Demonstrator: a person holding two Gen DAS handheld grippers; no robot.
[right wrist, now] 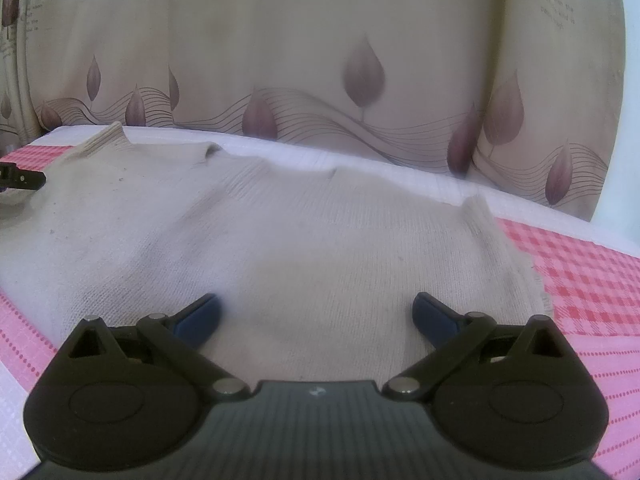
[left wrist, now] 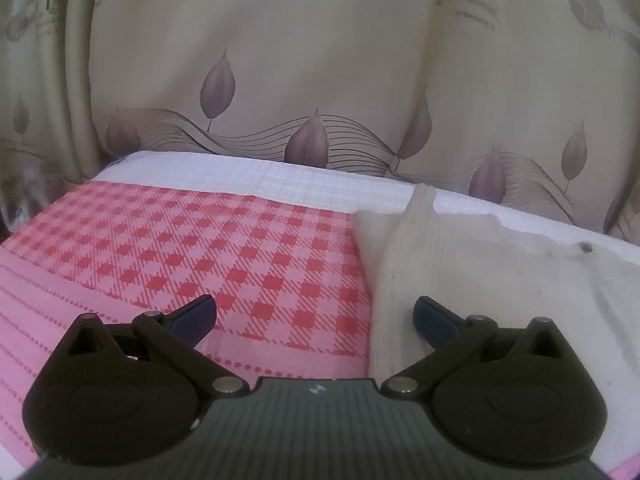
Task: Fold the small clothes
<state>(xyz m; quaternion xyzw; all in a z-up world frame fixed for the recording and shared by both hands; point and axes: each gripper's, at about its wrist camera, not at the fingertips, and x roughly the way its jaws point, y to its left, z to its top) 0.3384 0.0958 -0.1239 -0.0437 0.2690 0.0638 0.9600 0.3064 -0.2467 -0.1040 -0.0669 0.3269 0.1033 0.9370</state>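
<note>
A small cream knitted garment (right wrist: 280,232) lies flat on a red-and-pink checked cloth (left wrist: 200,248). In the left wrist view the garment (left wrist: 480,280) fills the right side, with a dark button near its far edge. My left gripper (left wrist: 315,316) is open and empty, low over the garment's left edge; its right finger is over the knit, its left finger over the checked cloth. My right gripper (right wrist: 316,314) is open and empty above the garment's near right part. The left gripper's tip shows in the right wrist view (right wrist: 24,178) at the far left.
The checked cloth (right wrist: 580,280) lies over a white textured cover (left wrist: 260,180). A beige curtain with leaf print (left wrist: 280,60) hangs close behind the far edge. The checked cloth stretches bare to the left of the garment.
</note>
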